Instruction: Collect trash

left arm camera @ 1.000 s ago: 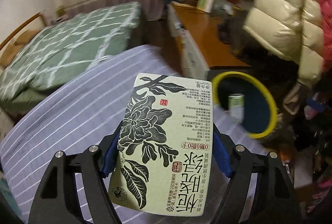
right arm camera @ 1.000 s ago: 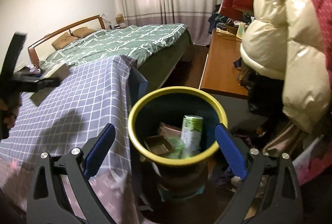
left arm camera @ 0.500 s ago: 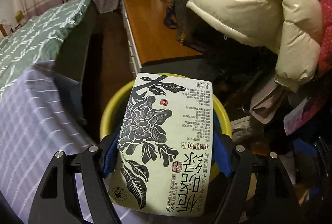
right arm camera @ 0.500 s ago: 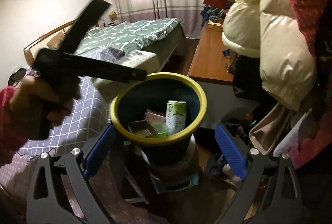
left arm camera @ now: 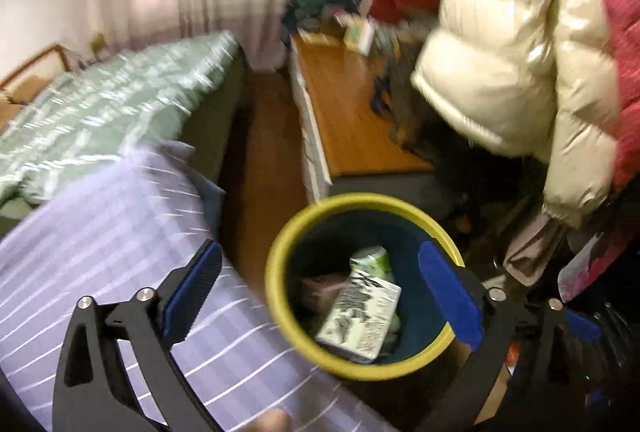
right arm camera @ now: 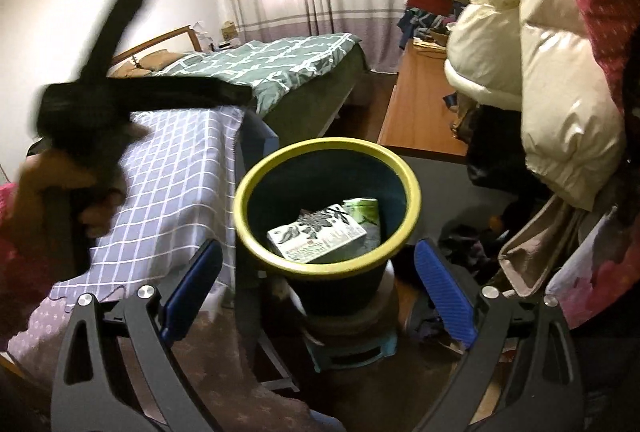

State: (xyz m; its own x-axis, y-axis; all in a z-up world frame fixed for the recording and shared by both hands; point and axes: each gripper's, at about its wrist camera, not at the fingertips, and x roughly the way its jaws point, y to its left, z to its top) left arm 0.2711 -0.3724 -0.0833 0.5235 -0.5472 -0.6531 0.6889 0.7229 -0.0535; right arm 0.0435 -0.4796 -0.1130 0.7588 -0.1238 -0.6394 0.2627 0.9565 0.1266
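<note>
Only the right view shows the hand (right arm camera: 60, 188) holding the left gripper (left arm camera: 320, 296), whose fingers have just opened, empty. The right gripper (right arm camera: 318, 292) is open too. The carton (left arm camera: 360, 316) lies tilted in the bin (left arm camera: 280, 296), its long axis leaning on a can (left arm camera: 372, 260).

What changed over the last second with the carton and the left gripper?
The left gripper carried the tea carton from over the bedspread to above the yellow-rimmed bin. Its jaws have just been opening, nothing is between them now, and the carton lies inside the bin on the other trash. The right gripper is unchanged, open and empty, facing the bin.
</note>
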